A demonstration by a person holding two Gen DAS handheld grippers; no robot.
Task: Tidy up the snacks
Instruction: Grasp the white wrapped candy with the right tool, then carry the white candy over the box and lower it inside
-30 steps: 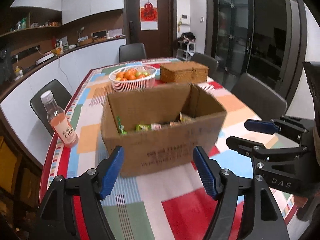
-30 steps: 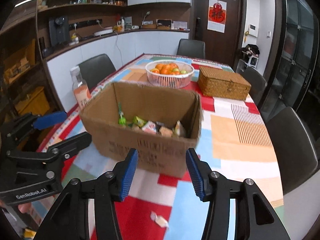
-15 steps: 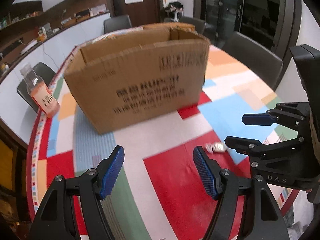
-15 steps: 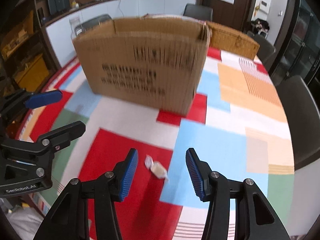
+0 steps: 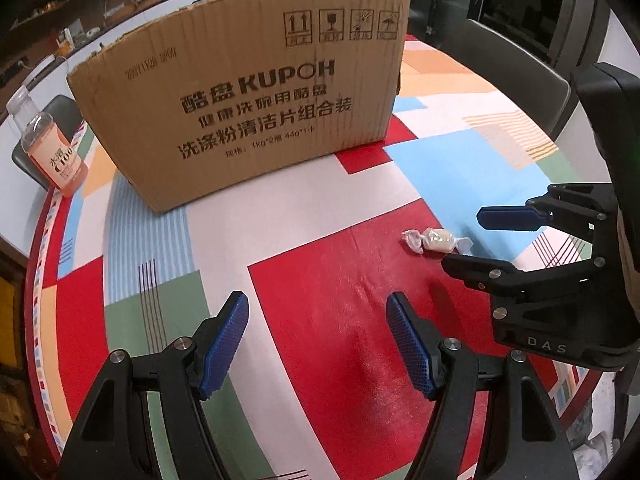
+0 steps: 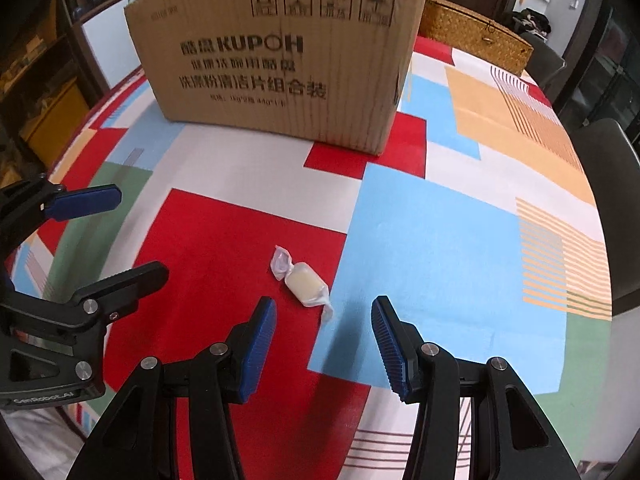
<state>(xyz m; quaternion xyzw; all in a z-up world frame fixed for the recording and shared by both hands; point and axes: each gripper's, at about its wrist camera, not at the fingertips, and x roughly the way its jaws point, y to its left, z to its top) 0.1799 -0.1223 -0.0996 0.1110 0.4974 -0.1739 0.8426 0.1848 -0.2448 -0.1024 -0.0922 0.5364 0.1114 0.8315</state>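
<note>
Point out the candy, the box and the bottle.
candy [image 6: 305, 283]: right wrist view, on the pale middle of the wrapped sweet.
box [image 5: 256, 108]: left wrist view, on its printed front wall.
bottle [image 5: 50, 160]: left wrist view, on its orange label.

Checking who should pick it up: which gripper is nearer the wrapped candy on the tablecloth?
Right. The right gripper hangs open just short of the wrapped candy, nearly straddling it. The left gripper is open over bare cloth, well off to the candy's side.
</note>
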